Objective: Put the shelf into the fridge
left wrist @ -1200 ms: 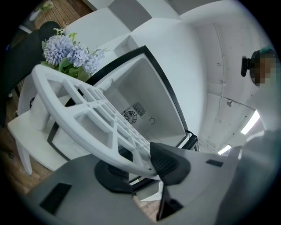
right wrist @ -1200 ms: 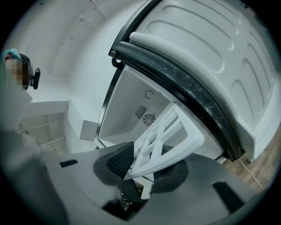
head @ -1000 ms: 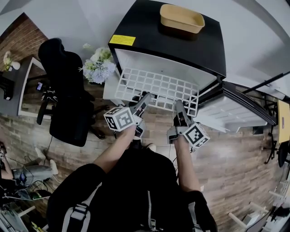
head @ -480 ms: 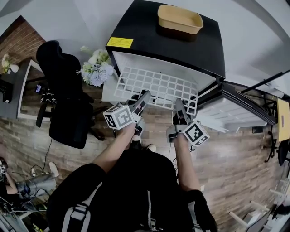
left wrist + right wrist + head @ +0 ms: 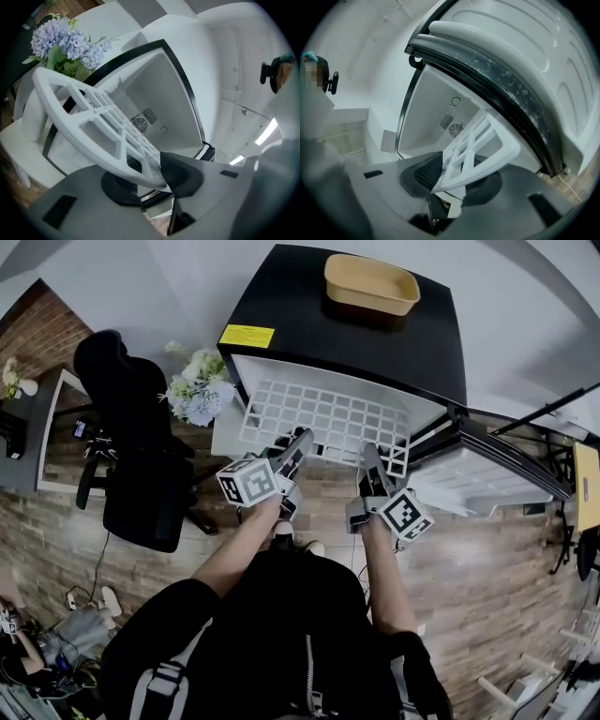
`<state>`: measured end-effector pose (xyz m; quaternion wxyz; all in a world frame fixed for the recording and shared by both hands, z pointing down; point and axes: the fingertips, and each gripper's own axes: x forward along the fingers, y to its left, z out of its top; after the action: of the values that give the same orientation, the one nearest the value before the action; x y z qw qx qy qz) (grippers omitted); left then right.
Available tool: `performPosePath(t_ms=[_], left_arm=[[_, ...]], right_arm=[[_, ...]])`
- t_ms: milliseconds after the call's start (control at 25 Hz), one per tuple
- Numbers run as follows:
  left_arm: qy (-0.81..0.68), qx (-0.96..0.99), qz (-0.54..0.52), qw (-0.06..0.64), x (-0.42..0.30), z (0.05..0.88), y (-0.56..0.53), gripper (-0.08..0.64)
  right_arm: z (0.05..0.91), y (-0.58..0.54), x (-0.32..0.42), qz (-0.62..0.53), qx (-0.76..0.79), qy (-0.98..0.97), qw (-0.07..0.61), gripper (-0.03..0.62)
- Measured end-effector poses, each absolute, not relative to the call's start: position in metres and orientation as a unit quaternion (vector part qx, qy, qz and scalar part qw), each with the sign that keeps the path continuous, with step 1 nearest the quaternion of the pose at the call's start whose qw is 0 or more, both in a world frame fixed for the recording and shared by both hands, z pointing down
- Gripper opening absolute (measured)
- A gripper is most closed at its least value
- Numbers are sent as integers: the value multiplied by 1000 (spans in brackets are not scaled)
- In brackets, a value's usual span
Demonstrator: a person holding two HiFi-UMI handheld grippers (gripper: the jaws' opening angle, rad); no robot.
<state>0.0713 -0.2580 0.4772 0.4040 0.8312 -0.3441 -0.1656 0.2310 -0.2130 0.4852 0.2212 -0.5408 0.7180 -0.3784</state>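
While standing before the open black fridge (image 5: 375, 334), holding the white lattice shelf (image 5: 328, 418) level at its mouth, with the far edge reaching into the white cavity. Gripping the shelf's near edge toward the left with the left tool (image 5: 298, 448), closed on the rim. Gripping the same edge further right with the right tool (image 5: 368, 460), likewise clamped on it. Working between the door (image 5: 487, 460) swung open at right and the flowers (image 5: 195, 390) at left, below the tan tray (image 5: 372, 282) sitting on the fridge's top.
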Motion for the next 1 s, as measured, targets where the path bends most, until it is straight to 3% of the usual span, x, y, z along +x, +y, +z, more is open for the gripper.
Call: performPosePath(t_ms=[760, 1000], left_arm=[[-335, 863, -130, 355, 60, 483, -224, 160], [-348, 882, -91, 303, 57, 486, -216, 155]], right_arm=[[493, -187, 213, -374, -502, 749, 217, 127], [497, -182, 210, -367, -502, 750, 226, 120]])
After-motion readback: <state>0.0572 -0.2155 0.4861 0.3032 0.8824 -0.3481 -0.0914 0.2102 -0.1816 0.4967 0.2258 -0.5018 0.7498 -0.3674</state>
